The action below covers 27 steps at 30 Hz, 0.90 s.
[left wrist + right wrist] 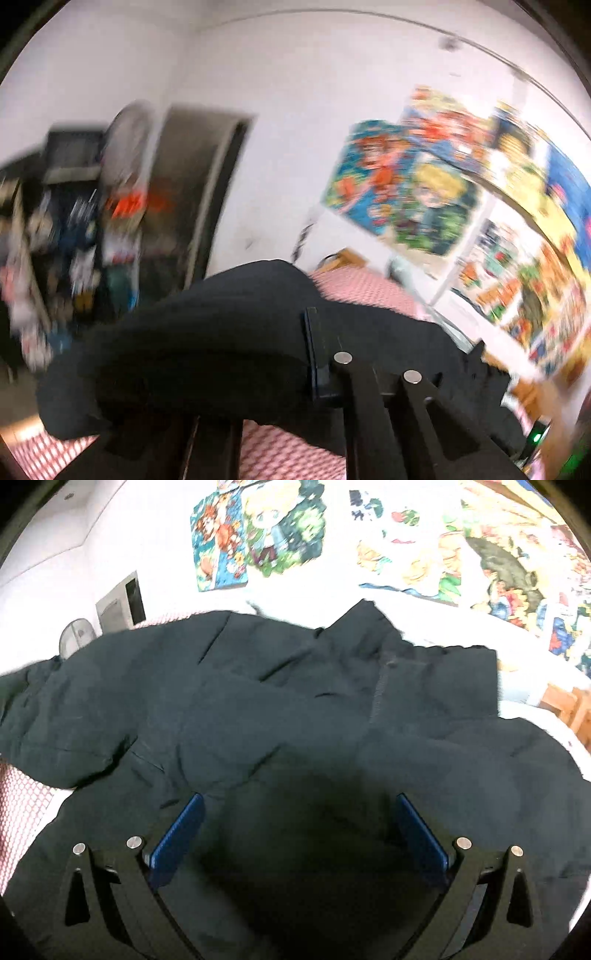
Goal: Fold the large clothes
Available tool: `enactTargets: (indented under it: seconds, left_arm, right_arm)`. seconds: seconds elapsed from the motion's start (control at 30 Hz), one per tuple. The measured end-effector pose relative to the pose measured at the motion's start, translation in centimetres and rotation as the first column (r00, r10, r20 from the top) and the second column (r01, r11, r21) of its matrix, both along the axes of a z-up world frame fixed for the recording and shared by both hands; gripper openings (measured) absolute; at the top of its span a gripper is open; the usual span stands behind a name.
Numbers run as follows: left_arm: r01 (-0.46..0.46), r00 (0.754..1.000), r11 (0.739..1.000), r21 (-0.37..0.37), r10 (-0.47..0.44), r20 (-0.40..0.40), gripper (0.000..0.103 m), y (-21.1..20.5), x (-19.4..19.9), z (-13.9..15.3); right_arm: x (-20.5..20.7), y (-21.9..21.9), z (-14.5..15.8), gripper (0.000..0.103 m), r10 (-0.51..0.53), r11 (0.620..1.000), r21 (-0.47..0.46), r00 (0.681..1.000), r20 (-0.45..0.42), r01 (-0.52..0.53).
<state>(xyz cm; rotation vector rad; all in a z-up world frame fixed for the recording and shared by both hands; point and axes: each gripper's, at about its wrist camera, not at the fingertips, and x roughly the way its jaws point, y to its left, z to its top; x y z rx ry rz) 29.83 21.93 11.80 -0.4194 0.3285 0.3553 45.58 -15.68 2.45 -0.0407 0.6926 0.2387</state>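
Cartoon posters (258, 535) cover the white bedroom wall beyond both grippers, and a pink-and-white checked bedsheet (284, 454) shows under the left one. Spread across the bed ahead of the right gripper (299, 834) lies the dark jacket (258, 701), a thick, matte, softly puffed garment, creased, with a stitched seam running down its far half. That gripper's blue-padded jaws stand wide apart just above the cloth, holding nothing. The left gripper (314, 354) is closed tight on a bulging fold of the same jacket, which humps up to its left and drapes down toward the sheet.

My worry is the grip: only a thin edge of a heavy, slippery-looking shell seems pinched, so the fabric's own weight could pull it free mid-lift. With the right jaws empty, the rest may also drag and bunch instead of folding flat. The left view is blurred, so how deep the bite goes I cannot tell.
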Motion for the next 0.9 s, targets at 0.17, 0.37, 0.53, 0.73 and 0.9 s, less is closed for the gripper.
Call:
enactTargets:
  seconds: [0.17,0.37,0.53,0.73,0.9]
  left_arm:
    - [0.191,0.978,0.963,0.189,-0.202,0.044,0.01,-7.2,3.0,5.0]
    - [0.492,0.86,0.815,0.305,-0.51,-0.026,0.01,-17.3,8.3,7.5]
    - [0.725,0.678,0.617,0.306,-0.716,-0.166,0.01,-26.2,12.0,4.2]
    - [0.917,0.398,0.36,0.171,-0.847,-0.352,0.01,-34.0,12.3,-3.5]
    - [0.951,0.309,0.263,0.161,-0.804,-0.508,0.014,-37.4,10.7,-10.0]
  right_arm:
    - [-1.1,-4.0,1.1,0.1,-0.024,0.999,0.034,1.0,-0.007,0.024]
    - [-1.8,-10.2,1.9,0.1,-0.131,0.987,0.095,0.991,-0.018,0.132]
    - [-3.3,-15.4,1.4,0.1,-0.227,0.965,0.127,0.973,-0.044,0.231]
    - [-3.9,-21.2,-0.9,0.101,-0.284,0.92,0.238,0.949,-0.136,0.31]
    - [-4.0,-23.3,-2.9,0.101,-0.304,0.878,0.328,0.935,-0.182,0.349]
